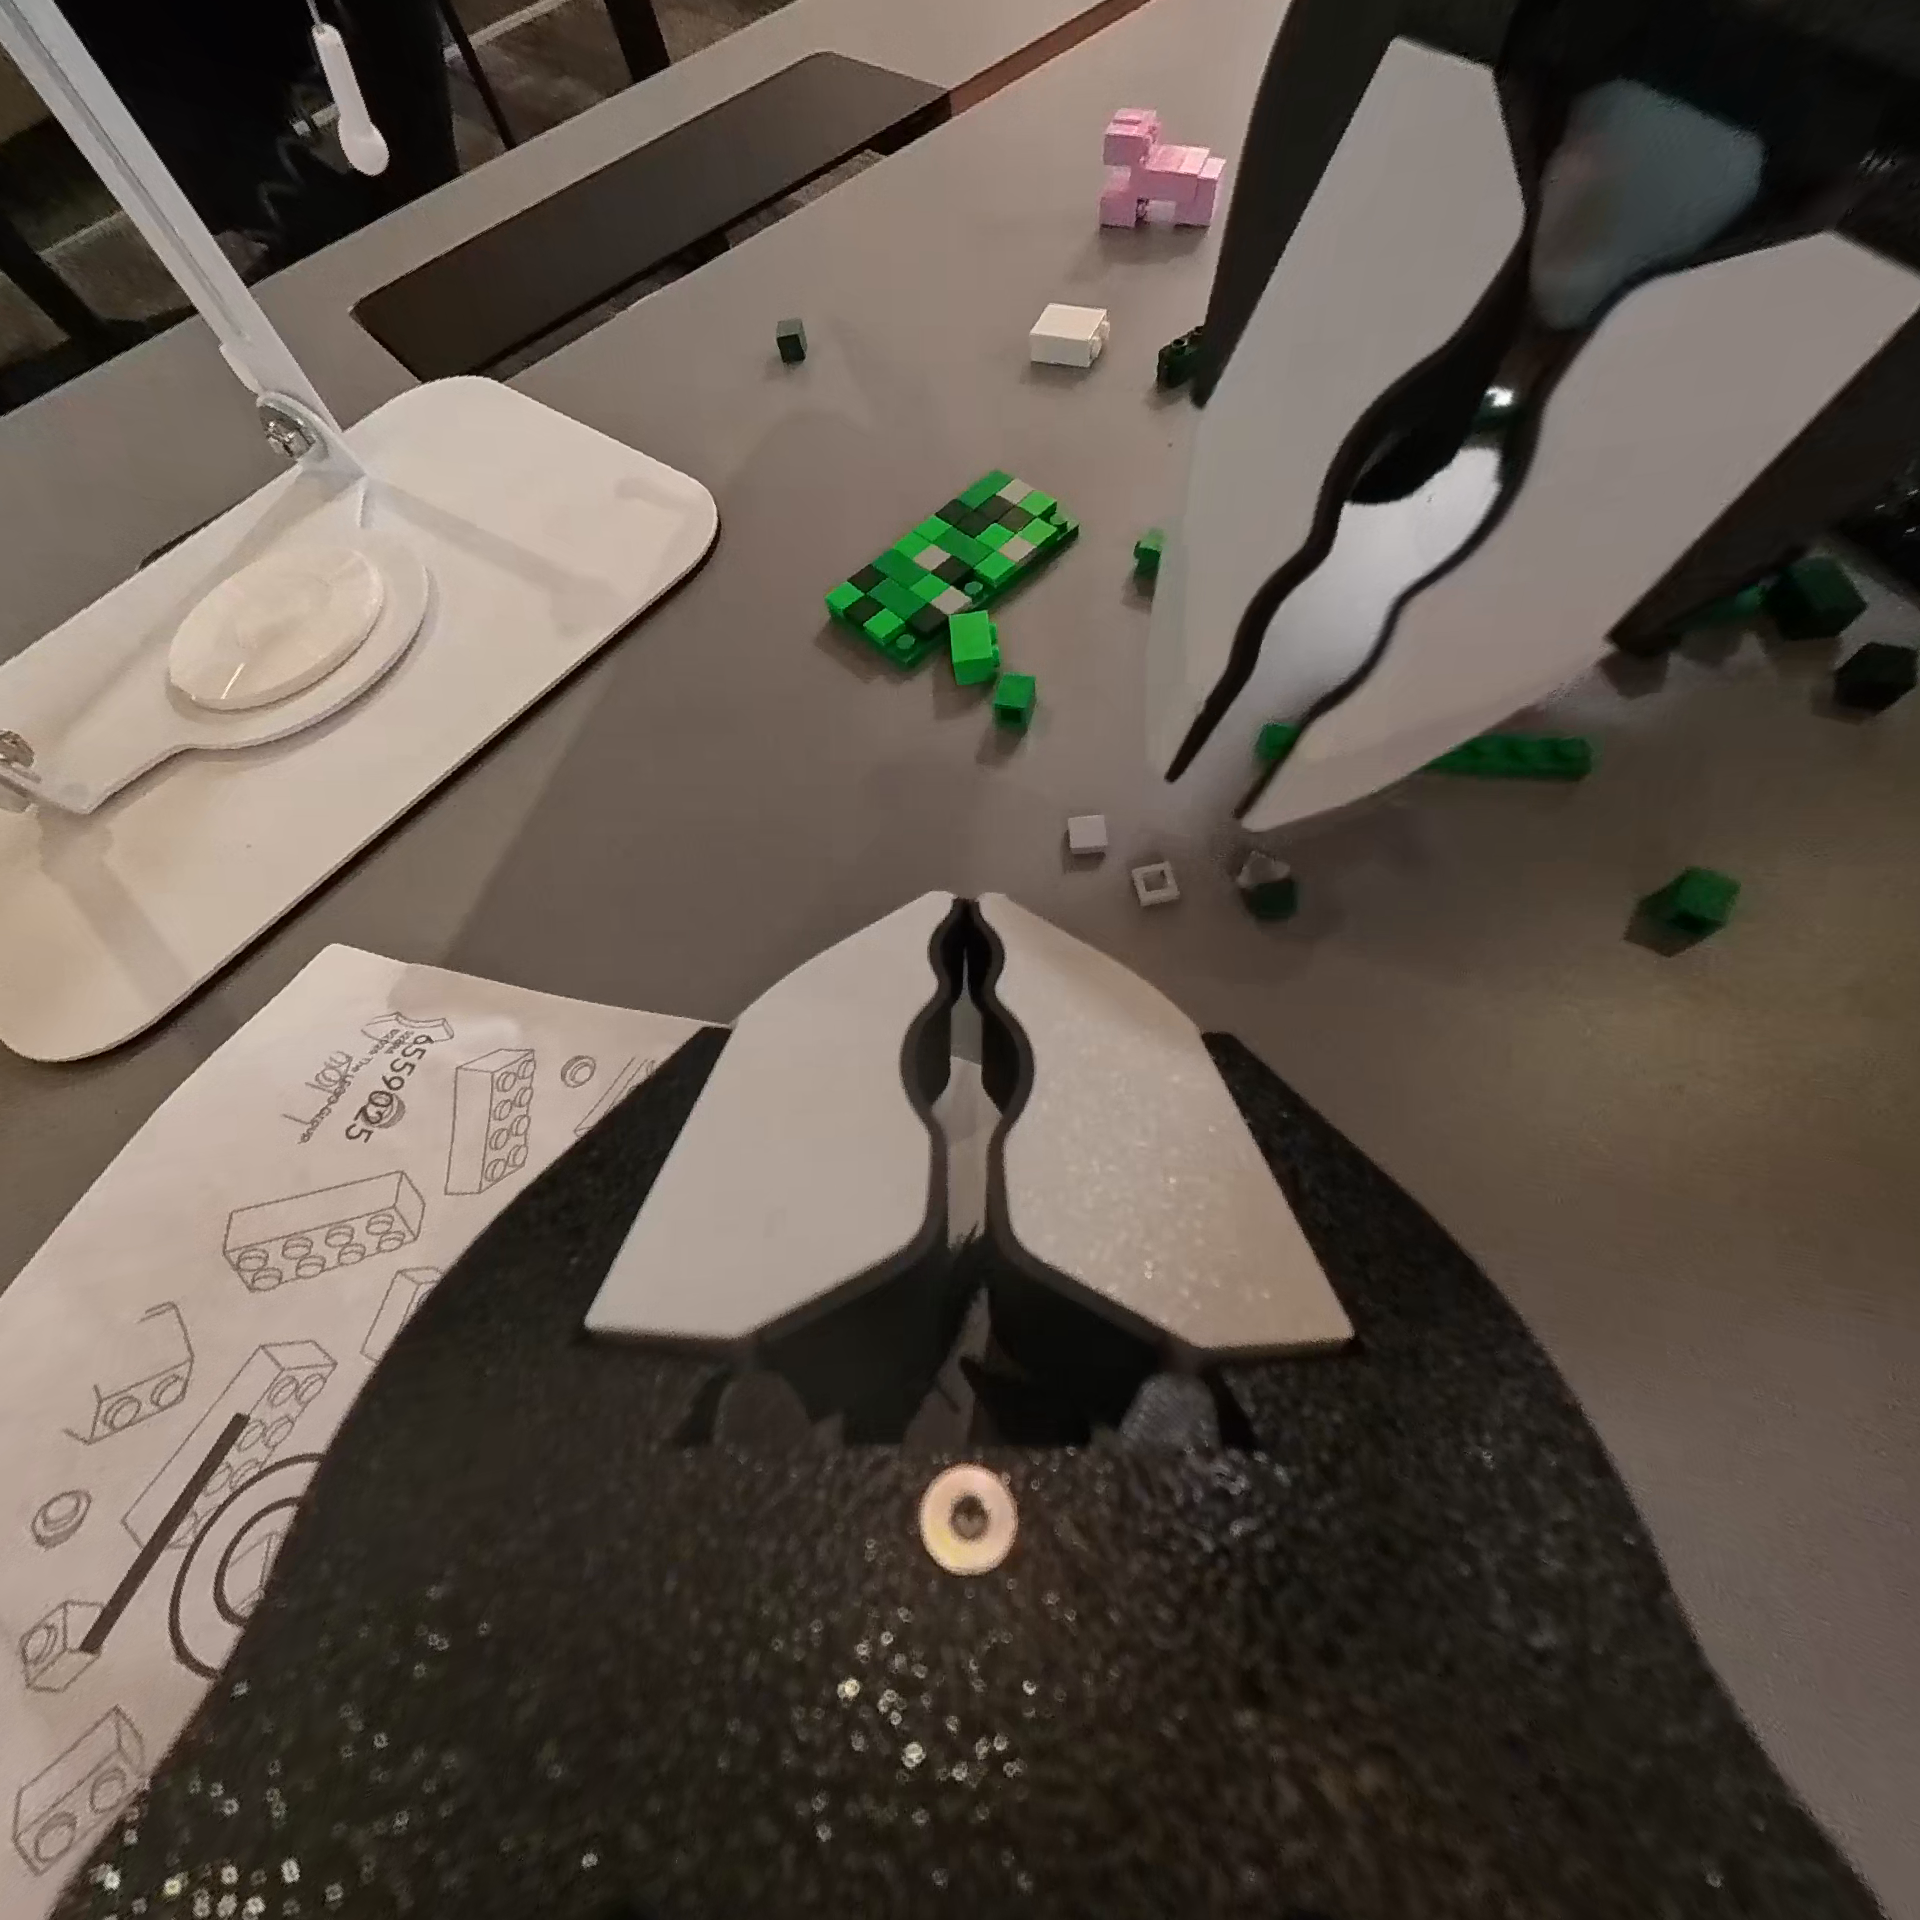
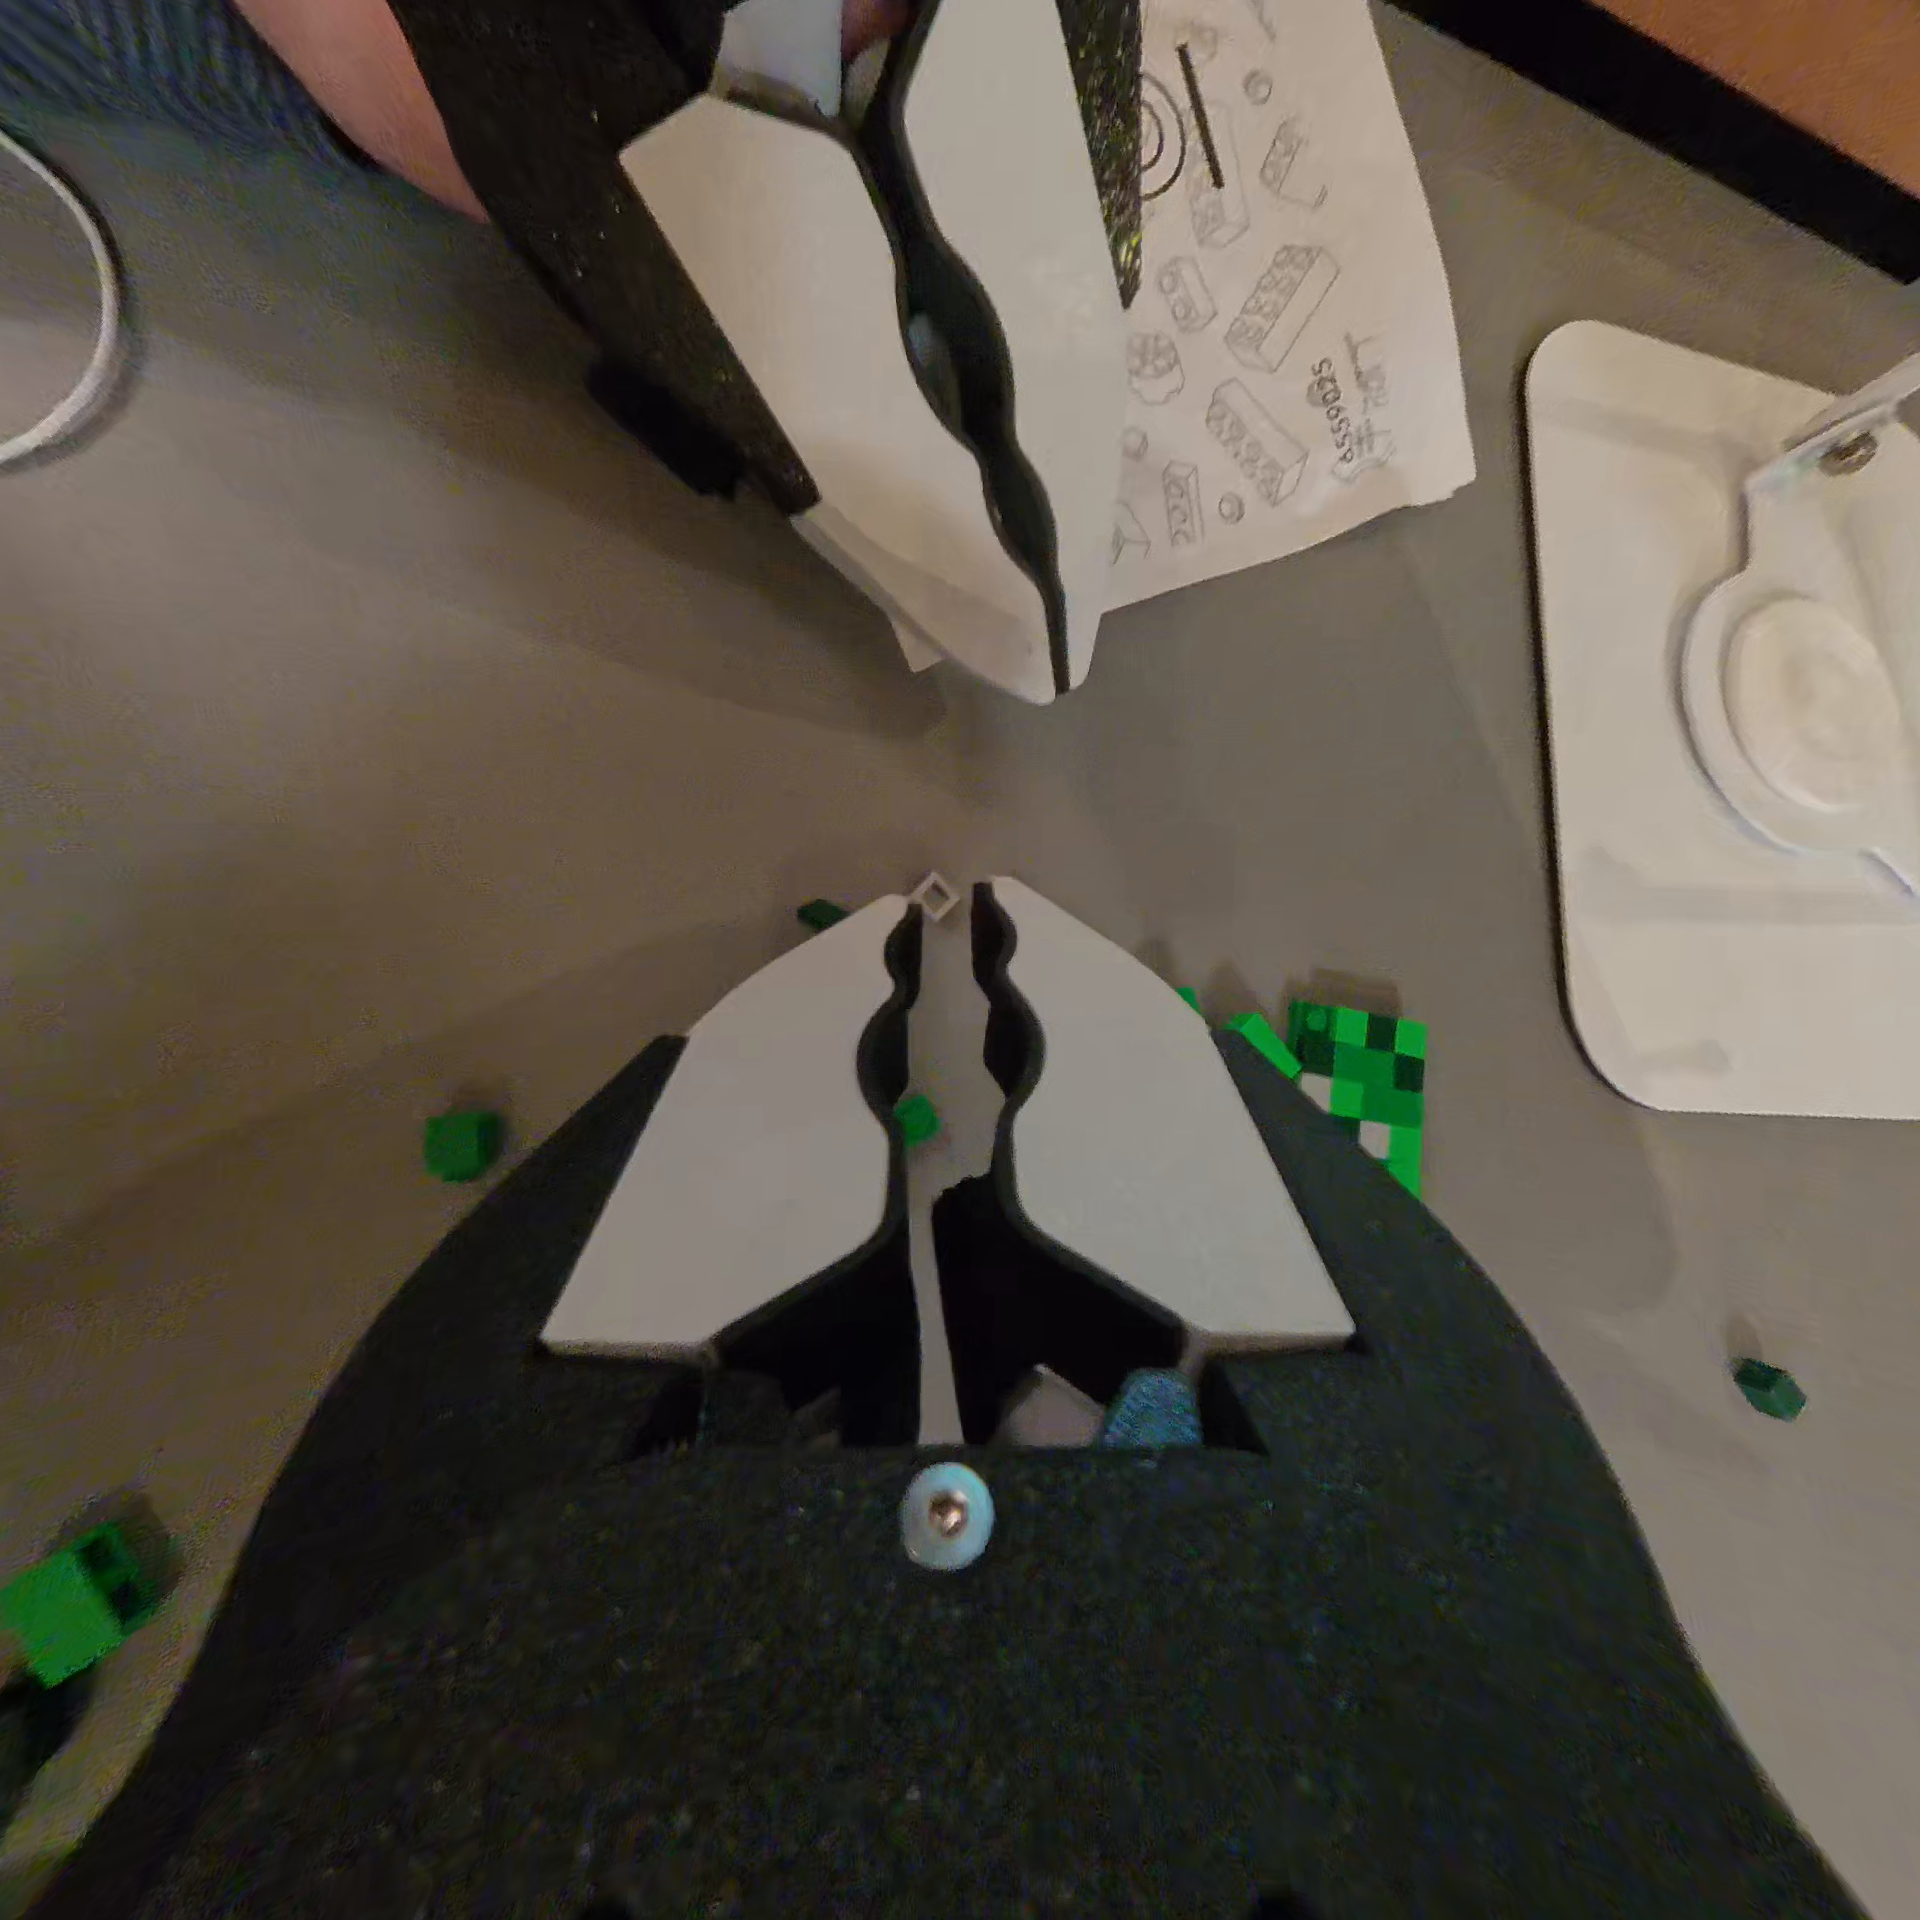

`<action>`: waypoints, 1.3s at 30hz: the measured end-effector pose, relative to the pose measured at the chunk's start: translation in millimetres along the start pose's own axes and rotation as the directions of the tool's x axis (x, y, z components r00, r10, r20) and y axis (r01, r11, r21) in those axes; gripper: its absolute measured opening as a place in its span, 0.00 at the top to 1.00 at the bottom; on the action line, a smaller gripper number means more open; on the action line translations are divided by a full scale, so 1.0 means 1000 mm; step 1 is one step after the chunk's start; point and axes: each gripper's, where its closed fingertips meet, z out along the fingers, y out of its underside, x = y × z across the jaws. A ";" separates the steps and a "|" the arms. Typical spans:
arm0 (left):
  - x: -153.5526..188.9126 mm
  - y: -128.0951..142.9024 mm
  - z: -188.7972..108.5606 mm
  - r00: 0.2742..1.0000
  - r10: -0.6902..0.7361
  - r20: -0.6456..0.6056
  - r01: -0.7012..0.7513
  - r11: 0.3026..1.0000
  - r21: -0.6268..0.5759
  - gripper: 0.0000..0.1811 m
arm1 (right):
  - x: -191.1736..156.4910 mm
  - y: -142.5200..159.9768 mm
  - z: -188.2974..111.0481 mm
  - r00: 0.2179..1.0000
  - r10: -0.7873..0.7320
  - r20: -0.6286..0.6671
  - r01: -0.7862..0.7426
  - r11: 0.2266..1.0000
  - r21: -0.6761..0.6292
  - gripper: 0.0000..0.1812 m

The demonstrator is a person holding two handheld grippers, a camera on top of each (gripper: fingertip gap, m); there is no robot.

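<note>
My left gripper [image 1: 966, 906] is shut with nothing between its tips, low over the grey table [image 1: 727, 831]. It also shows in the right wrist view [image 2: 1058, 675], pointing at my right gripper. My right gripper [image 2: 948, 896] is open by a narrow gap. It hovers just above a small hollow grey tile [image 2: 935, 896], which lies upside down on the table [image 1: 1151, 883]. In the left wrist view the right gripper [image 1: 1207, 795] comes down from the upper right. A second grey tile [image 1: 1087, 834] and a dark green brick with a grey top [image 1: 1268, 885] lie beside its tips.
A green plate with mixed tiles [image 1: 951, 566] [image 2: 1361, 1081] lies mid-table, with loose green bricks [image 1: 971, 646] [image 2: 462, 1143] around. A pink brick figure [image 1: 1158, 171] and a white brick [image 1: 1068, 335] stand farther back. A white lamp base [image 1: 312, 644] and a printed paper [image 1: 208, 1299] lie to the left. Tip to tip, the grippers are about 5 cm apart.
</note>
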 end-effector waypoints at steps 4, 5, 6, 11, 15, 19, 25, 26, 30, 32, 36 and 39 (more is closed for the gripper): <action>0.000 0.000 0.000 1.000 -0.006 -0.003 0.006 1.000 0.002 1.00 | 0.004 -0.006 -0.003 1.000 -0.006 -0.023 0.006 1.000 0.006 0.92; 0.000 0.000 0.000 1.000 -0.006 -0.004 0.006 1.000 0.003 1.00 | 0.006 -0.005 -0.008 0.999 0.000 -0.037 0.000 1.000 0.004 0.92; 0.000 -0.001 0.000 1.000 -0.006 -0.004 0.006 1.000 0.005 1.00 | 0.008 -0.004 -0.016 0.999 0.013 -0.051 -0.013 1.000 0.005 0.92; 0.000 0.000 0.000 1.000 -0.001 -0.004 0.001 1.000 0.002 1.00 | 0.011 0.025 -0.078 0.986 0.155 -0.067 -0.155 0.988 0.001 0.90; 0.001 0.001 0.000 1.000 0.004 -0.002 -0.004 1.000 -0.007 1.00 | -0.002 0.088 -0.120 0.964 0.261 -0.044 -0.265 0.951 -0.157 0.90; 0.001 0.001 0.000 1.000 0.009 -0.001 -0.009 1.000 -0.008 1.00 | -0.020 0.145 -0.148 0.948 0.317 -0.035 -0.311 0.892 -0.327 0.91; 0.002 0.002 0.001 1.000 0.018 -0.004 -0.018 1.000 -0.020 1.00 | -0.043 0.181 -0.159 0.949 0.315 0.013 -0.273 0.842 -0.466 0.91; 0.002 0.002 0.001 1.000 0.021 -0.004 -0.021 1.000 -0.022 1.00 | -0.045 0.184 -0.158 0.949 0.316 0.016 -0.270 0.835 -0.480 0.91; 0.003 0.003 0.002 1.000 0.028 -0.003 -0.028 0.999 -0.025 1.00 | -0.042 0.187 -0.152 0.956 0.294 0.005 -0.258 0.846 -0.467 0.89; 0.003 0.003 0.002 1.000 0.028 -0.004 -0.028 0.999 -0.026 1.00 | -0.041 0.183 -0.150 0.956 0.292 0.012 -0.255 0.857 -0.448 0.89; 0.003 0.003 0.002 1.000 0.029 -0.005 -0.029 0.999 -0.028 1.00 | -0.041 0.187 -0.150 0.960 0.280 0.027 -0.232 0.841 -0.489 0.90; 0.004 0.004 0.003 0.999 0.033 -0.010 -0.033 0.999 -0.035 1.00 | -0.043 0.184 -0.148 0.959 0.278 0.053 -0.218 0.843 -0.492 0.91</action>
